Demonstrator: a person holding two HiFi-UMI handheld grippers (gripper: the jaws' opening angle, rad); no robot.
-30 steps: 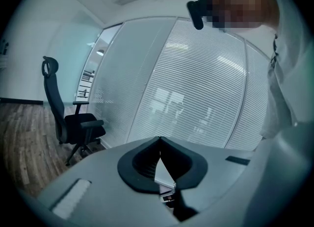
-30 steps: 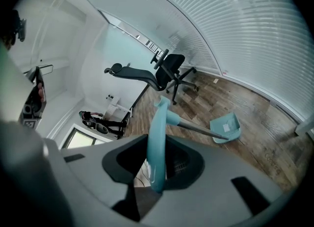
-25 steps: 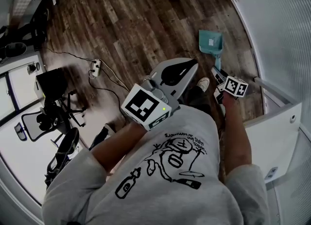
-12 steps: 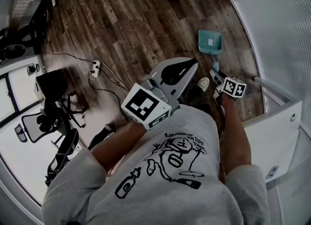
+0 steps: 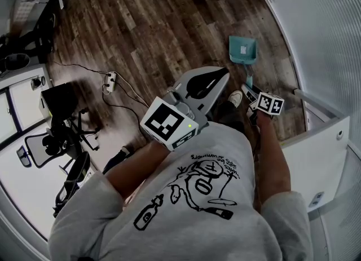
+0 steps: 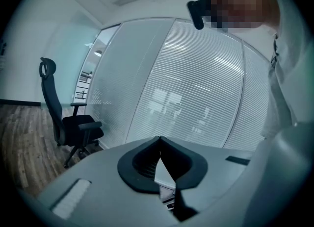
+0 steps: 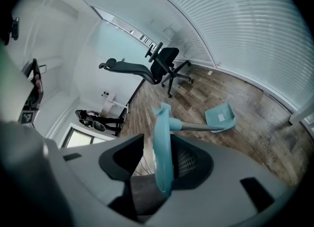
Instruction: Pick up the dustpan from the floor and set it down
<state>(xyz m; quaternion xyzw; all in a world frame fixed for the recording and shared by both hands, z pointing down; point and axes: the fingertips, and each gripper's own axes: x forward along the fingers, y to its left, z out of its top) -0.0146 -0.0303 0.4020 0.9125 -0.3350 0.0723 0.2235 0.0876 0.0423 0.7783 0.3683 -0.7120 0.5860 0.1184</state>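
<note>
While the head view shows the teal dustpan only as a scoop on the wooden floor, close to the glass wall with blinds and with its shaft running back toward the right gripper, the right gripper view shows the contact itself. There the dustpan's teal handle stands upright between the two jaws. A grey shaft leads from it down to the scoop, which looks to be resting on the boards.

The right jaws have just been opening. The handle lies just beside one pad, while bare floor shows in the gap between it and the other jaw. It stands between the jaws without being pinched.

The left gripper hangs in front of the person's grey printed shirt, well apart from the dustpan. Its own view, which shows nothing of the dustpan, has its two jaws meeting at the tips with nothing between them.

There is one dustpan and there are two grippers, each with a marker cube. The left gripper view adds one black office chair beside the blinds. The head view alone shows one white shoe near the handle, one power strip with its cable on the floor, and a white panel at the person's right.
</note>
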